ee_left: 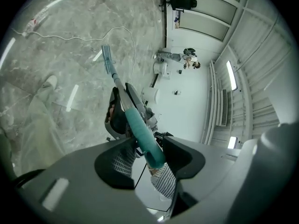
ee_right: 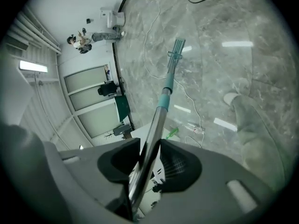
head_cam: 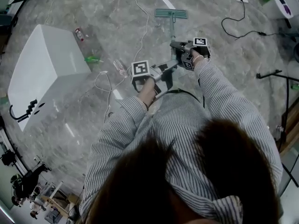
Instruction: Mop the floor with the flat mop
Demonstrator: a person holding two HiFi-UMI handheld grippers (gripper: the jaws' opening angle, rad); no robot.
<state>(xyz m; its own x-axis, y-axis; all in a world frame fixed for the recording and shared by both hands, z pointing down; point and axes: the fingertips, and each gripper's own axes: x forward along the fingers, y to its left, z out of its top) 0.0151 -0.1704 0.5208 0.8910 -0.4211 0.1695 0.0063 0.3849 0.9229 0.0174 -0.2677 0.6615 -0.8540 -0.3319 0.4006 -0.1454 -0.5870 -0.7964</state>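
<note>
Head view shows the teal-headed flat mop [head_cam: 171, 14] with its head resting on the grey marble floor [head_cam: 224, 78], far ahead. The left gripper [ee_left: 149, 149] pinches its fingers on the teal handle grip [ee_left: 140, 129]. The right gripper [ee_right: 149, 155] clamps its fingers on the silver metal pole [ee_right: 156, 125], nearer the head. A white box [head_cam: 46, 64] stands left.

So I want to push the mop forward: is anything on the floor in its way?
Yes. A white cable lies just left of the mop head, and a black cable lies off to its right.
</note>
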